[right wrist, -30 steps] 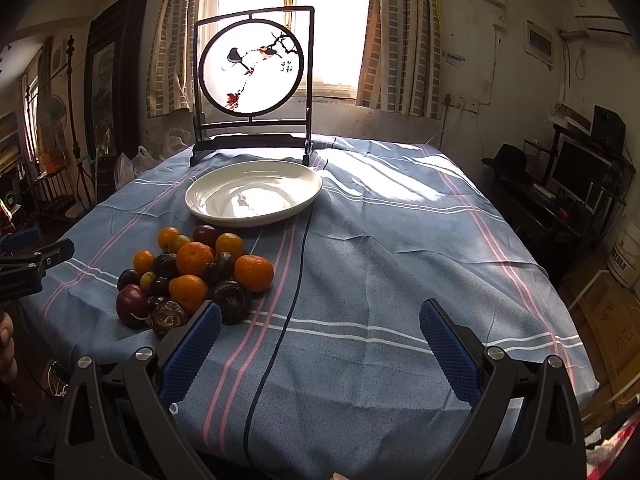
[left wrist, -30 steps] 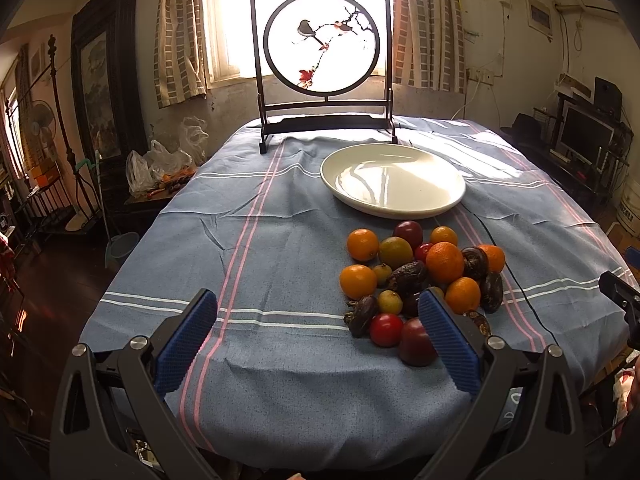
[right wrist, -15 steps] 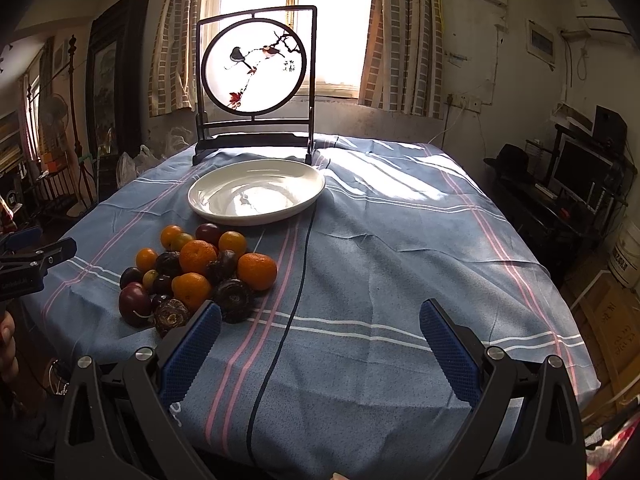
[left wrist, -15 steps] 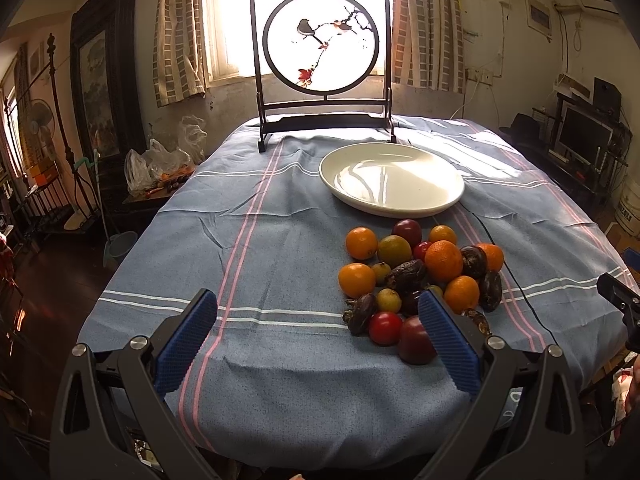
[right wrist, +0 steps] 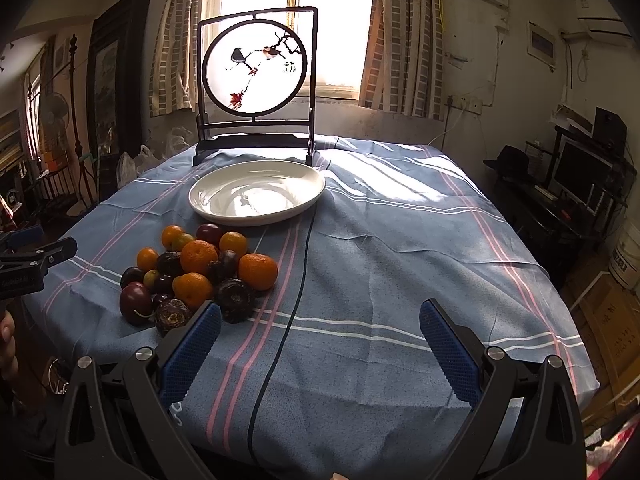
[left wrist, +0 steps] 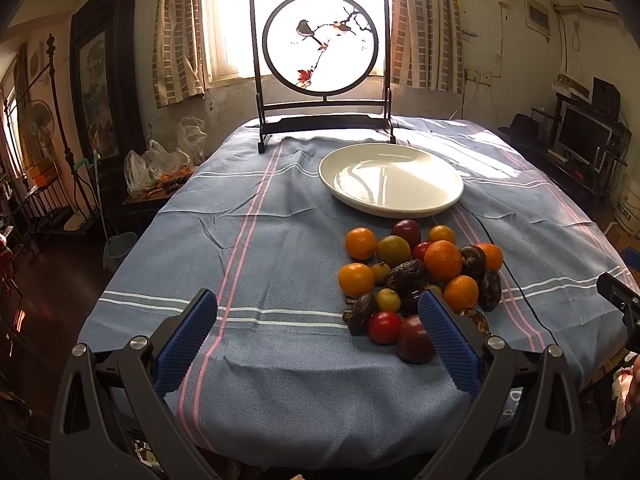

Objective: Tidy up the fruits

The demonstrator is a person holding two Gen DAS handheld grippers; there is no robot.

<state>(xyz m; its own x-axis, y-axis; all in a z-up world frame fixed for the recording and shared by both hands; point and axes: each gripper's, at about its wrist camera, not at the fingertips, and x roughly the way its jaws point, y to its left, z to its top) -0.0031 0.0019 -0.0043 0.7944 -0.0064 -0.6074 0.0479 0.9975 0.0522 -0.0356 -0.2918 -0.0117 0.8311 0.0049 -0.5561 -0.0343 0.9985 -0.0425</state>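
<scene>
Along the bottom of the left wrist view, the left gripper [left wrist: 318, 334] hangs with its blue jaws spread wide and nothing between them, above the blue striped tablecloth [left wrist: 256, 248]. Right of centre lies the fruit pile [left wrist: 416, 276], just below the white plate [left wrist: 390, 178], which is bare. Low in the right wrist view, the right gripper [right wrist: 320, 340] gapes equally wide and unladen, the fruit at centre left.
</scene>
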